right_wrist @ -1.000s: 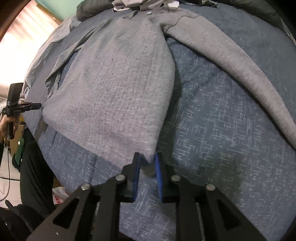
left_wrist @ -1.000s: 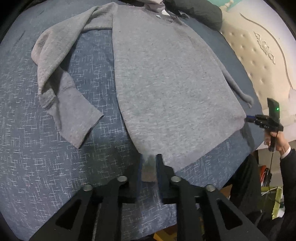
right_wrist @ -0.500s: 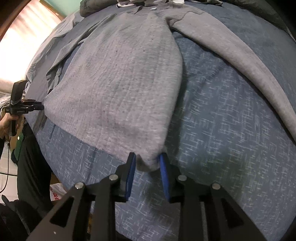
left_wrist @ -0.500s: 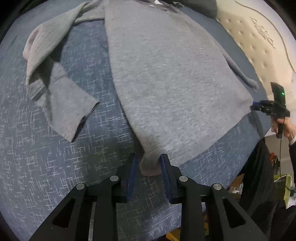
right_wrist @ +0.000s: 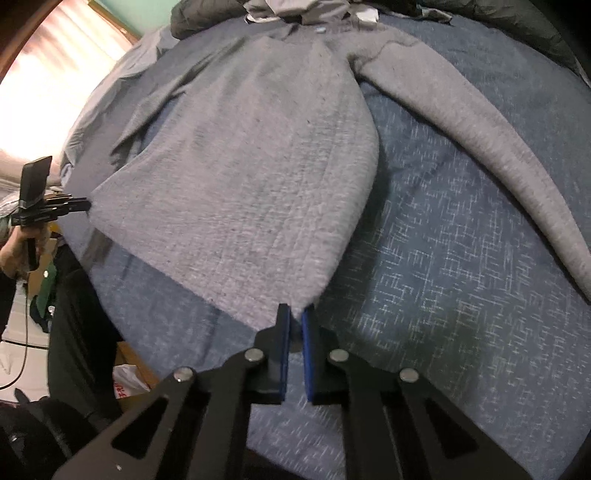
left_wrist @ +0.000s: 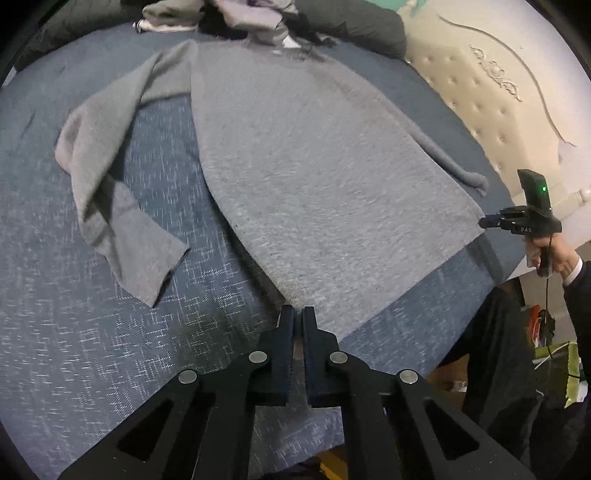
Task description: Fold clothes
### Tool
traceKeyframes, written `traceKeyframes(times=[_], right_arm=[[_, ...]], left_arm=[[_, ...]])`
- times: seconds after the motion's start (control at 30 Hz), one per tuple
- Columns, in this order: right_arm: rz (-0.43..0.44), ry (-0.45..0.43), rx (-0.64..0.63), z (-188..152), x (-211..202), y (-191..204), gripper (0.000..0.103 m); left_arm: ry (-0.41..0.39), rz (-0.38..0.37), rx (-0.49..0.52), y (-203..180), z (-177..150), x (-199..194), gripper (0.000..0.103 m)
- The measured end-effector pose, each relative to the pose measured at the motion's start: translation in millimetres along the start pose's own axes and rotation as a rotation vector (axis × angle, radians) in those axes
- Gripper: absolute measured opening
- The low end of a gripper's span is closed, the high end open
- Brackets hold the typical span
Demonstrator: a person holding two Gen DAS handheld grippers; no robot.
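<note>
A bed [left_wrist: 74, 350] fills both views, its cover a dark blue weave flecked with short white crosshatch marks. Spread flat on it lies a grey sweater [left_wrist: 314, 184], a soft knit with a faintly ribbed, pilled face; its body widens from the collar at the far end to a straight hem near the cameras. One sleeve [left_wrist: 110, 206] is doubled back on itself in loose folds, its cuff open and square. The other sleeve [right_wrist: 480, 129] runs out long and tapering in the right wrist view, its cuff cut off by the frame edge. Beyond the collar sits a heap of clothes [left_wrist: 243, 14], too blurred and cropped to sort out, beside a dark pillow [left_wrist: 351, 26]. A cream tufted headboard [left_wrist: 498, 110] with carved scrollwork curves past the bed's side.

The left tool [left_wrist: 298, 314], matte black with blue pads, has just been closing and now pinches one hem corner of the sweater. The right tool [right_wrist: 295, 314] has likewise just been closing and clamps the opposite hem corner. Fabric between the pads is mostly hidden. A hand [left_wrist: 554, 254] grips the other tool's handle at the edge.
</note>
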State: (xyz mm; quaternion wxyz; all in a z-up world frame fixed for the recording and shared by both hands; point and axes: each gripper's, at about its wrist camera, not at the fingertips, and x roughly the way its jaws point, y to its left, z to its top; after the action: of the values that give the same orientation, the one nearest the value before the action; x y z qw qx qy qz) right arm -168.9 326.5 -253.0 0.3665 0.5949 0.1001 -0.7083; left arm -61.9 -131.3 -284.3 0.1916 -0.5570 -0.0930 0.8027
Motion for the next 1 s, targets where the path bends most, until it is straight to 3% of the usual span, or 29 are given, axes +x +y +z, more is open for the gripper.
traceKeyframes(times=[0.27, 0.43, 0.77, 0.83, 0.9, 1.0], right_arm=[[0.066, -0.034, 0.018, -1, -28, 12, 0.005], [0.026, -0.025, 0.047, 7, -14, 9, 0.005], [-0.022, 0.055, 0.078, -6, 8, -16, 0.009], [-0.023, 0.036, 0.107, -8, 3, -23, 0.014], [-0.019, 0.010, 0.129, -8, 1, -29, 0.039], [-0.030, 0.010, 0.109, -8, 6, -28, 0.045]], left_arm=[[-0.012, 0.014, -0.027, 5, -1, -16, 0.000], [0.005, 0.043, -0.047, 16, -5, -7, 0.000], [0.049, 0.016, -0.083, 26, -11, 20, 0.002], [0.074, 0.001, -0.090, 27, -12, 31, 0.013], [0.108, -0.019, -0.102, 28, -16, 41, 0.026], [0.140, -0.018, -0.097, 27, -22, 50, 0.030]])
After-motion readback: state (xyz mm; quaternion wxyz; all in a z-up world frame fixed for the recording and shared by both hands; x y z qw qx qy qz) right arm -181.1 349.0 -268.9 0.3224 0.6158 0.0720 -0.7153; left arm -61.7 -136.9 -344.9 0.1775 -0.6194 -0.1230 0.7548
